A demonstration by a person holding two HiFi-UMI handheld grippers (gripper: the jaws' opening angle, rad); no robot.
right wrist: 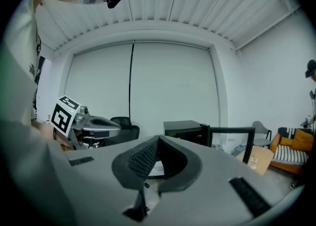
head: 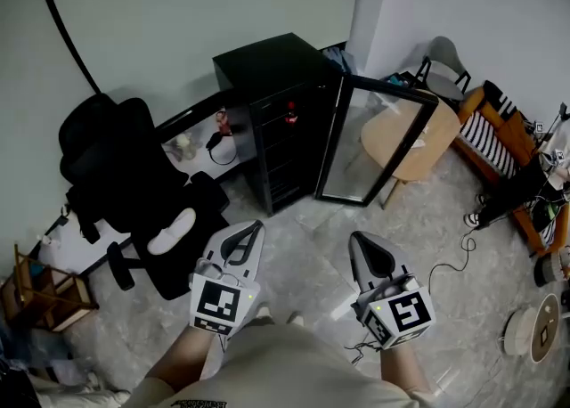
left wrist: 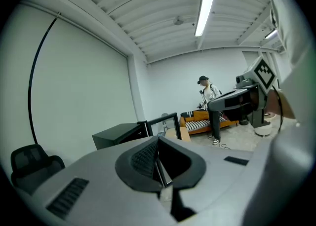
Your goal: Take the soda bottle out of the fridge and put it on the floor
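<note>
Nearest the camera, the left gripper [head: 256,228] and the right gripper [head: 357,240] were held clenched on nothing; the soda bottle [head: 290,115] was seen, apparently upright, on an upper shelf of the fridge [head: 267,63], well ahead and between them; with the glass door [head: 374,143] swung rightward, the left gripper was judged nearer.

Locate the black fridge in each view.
Head view: fridge top centre, against the wall.
Left gripper view: fridge left of centre.
Right gripper view: fridge just right of centre.
Shared landmark: its open glass door, on its right in all three.
</note>
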